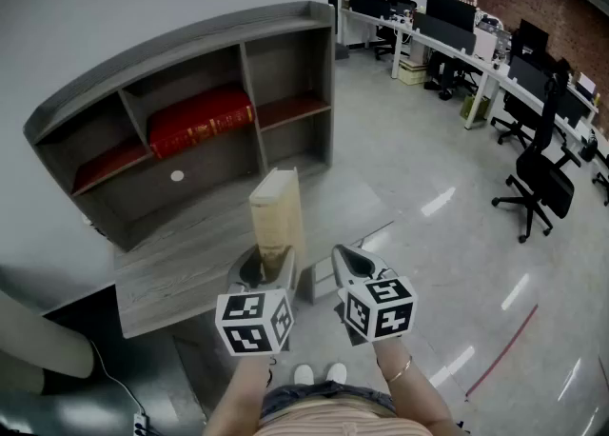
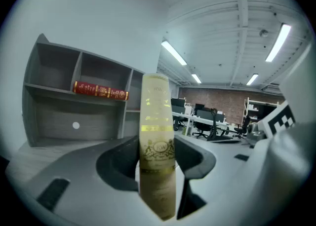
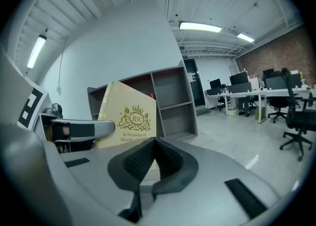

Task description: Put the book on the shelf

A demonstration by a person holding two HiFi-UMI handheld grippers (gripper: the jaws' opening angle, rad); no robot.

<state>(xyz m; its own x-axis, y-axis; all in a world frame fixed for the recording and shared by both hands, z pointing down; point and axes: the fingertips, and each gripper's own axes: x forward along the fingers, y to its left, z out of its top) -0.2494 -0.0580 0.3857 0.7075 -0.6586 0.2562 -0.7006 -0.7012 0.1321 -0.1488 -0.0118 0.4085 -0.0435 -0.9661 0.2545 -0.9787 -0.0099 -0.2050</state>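
A cream book (image 1: 276, 210) with gold print stands upright in front of me, its spine (image 2: 157, 121) facing the left gripper view. My left gripper (image 1: 270, 270) is shut on the book's lower end, one jaw on each cover (image 2: 157, 157). The right gripper (image 1: 346, 259) hovers just right of the book, shut, holding nothing (image 3: 152, 143). In the right gripper view the book's front cover (image 3: 129, 117) shows a gold crest, with the left gripper's jaw (image 3: 81, 130) beside it. The grey shelf unit (image 1: 285, 39) stands beyond on a wooden desk (image 1: 181, 267).
Red books (image 1: 200, 120) lie in the shelf's middle compartment, and another red one (image 1: 107, 164) at the left. The right compartments (image 1: 290, 72) hold nothing. Office desks and black chairs (image 1: 538, 182) stand on the shiny floor to the right.
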